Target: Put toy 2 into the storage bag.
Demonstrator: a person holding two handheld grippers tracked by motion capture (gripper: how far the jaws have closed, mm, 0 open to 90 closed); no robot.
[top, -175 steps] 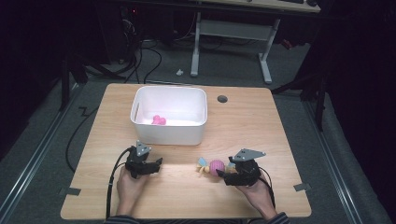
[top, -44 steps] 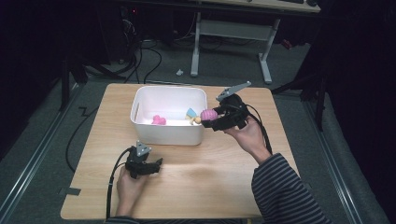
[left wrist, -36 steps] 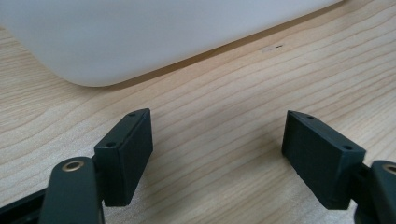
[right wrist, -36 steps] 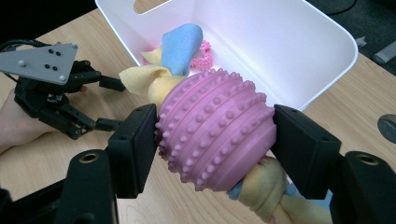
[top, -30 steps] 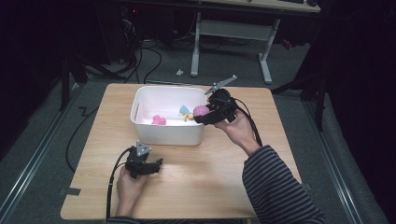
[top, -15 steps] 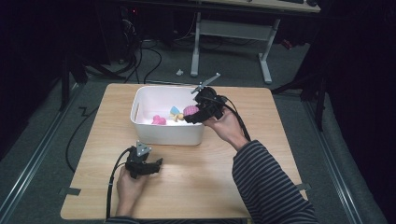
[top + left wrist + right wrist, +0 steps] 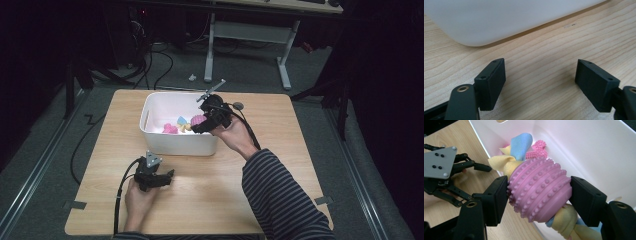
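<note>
right tool [image 7: 539, 192] is clamping a nubby pink ball toy [image 7: 539, 191] with knotted fleece ends over the white plastic bin [image 7: 175, 140] | left tool [image 7: 540, 83] is resting wide-jawed on the woodgrain tabletop [image 7: 210, 190] | right gripper view is revealing a spiky pink toy [image 7: 537, 151] inside

One white plastic bin [image 7: 175, 137] is being counted on one wooden table [image 7: 280, 165]. Two toys are being seen: one pink studded ball with yellow and blue cloth tails [image 7: 540, 192] and one smaller pink spiky toy [image 7: 537, 151] inside the bin. Two grippers are being counted, the left gripper [image 7: 167, 176] and the right gripper [image 7: 197, 125].
</note>
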